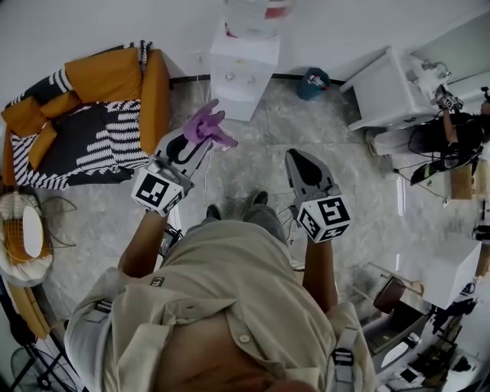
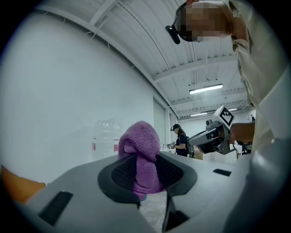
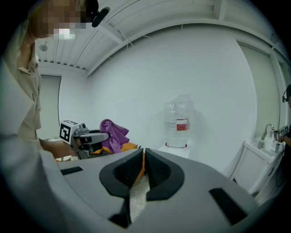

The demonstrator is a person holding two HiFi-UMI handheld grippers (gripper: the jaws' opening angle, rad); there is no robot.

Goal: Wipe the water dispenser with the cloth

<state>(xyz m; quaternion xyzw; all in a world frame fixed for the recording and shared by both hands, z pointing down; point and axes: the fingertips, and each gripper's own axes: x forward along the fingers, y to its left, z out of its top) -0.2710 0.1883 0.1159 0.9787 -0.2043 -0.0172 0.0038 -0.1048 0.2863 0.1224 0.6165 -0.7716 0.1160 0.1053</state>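
Grey mottled stone floor (image 1: pixel 260 145) and a white wall fill the head view. At top centre, against the wall, stands the white water dispenser (image 1: pixel 243 73), with a clear water bottle (image 1: pixel 256 14) seated on it. An orange armchair (image 1: pixel 115 76) draped with a black-and-white striped throw (image 1: pixel 92 149) occupies the upper left. A white sink unit (image 1: pixel 390 92) occupies the upper right. A dark teal object (image 1: pixel 312 83) lies on the floor between the dispenser and the sink unit.

Left gripper (image 1: pixel 197 138), left of centre, points toward the dispenser. Its jaws pinch a purple cloth (image 1: pixel 205 122), which bunches into a rounded fold above the tips. In the left gripper view the fold fills the gap between the dark ribbed pads. The cloth is held in the air, apart from the dispenser and touching nothing but the jaws.

Right gripper (image 1: pixel 302 162), right of centre, lies beside the left one and apart from it. In the right gripper view its jaws are pressed together with nothing between them, and the bottle stands beyond the tips, right of centre.

A standing person (image 2: pixel 181 141) appears in the far background of the left gripper view.
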